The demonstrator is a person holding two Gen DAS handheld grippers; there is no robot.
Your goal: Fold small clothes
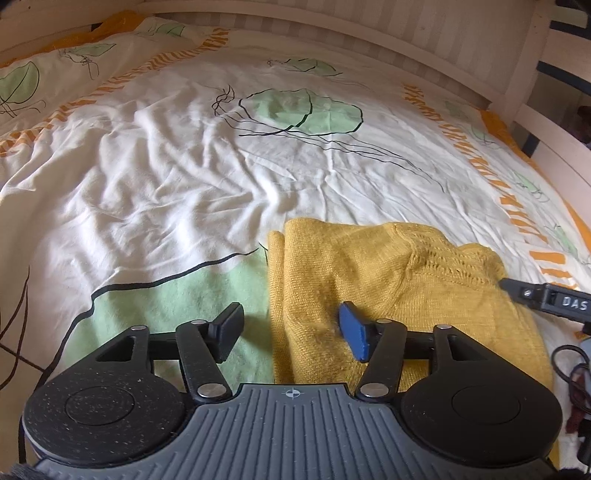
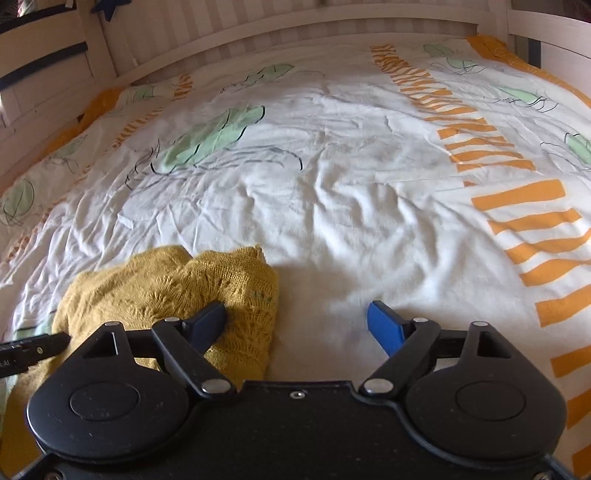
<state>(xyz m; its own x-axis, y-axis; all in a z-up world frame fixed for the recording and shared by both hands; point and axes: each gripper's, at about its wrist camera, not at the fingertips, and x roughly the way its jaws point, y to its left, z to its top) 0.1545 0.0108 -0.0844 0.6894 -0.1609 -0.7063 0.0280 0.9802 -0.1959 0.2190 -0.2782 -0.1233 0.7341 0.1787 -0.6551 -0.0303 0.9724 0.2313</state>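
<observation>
Your mustard-yellow knitted sweater (image 1: pixel 388 280) lies folded into a loose, bunched pile on the bed, plain knit along one side and an openwork lace pattern along the other.

Your left gripper (image 1: pixel 291 334) hangs over the sweater's left edge with its jaws apart: the blue pad sits above the knit, the black one above a green patch of the bedspread (image 1: pixel 166 173), and the straight fold line runs between them. Nothing is clamped.

Your right gripper (image 2: pixel 299 326) stands wide and released at the sweater's right edge; its dark finger (image 2: pixel 208 325) rests over the lace border, though you cannot tell whether it touches, while the blue finger (image 2: pixel 386 326) hovers over bare sheet.

Each gripper's tip shows in the other's view, just beside the pile.

Beyond, the wrinkled white bedspread with green leaves and orange stripes stretches to the pale wooden bed frame (image 2: pixel 295 22). Nothing lies between you and the sweater.
</observation>
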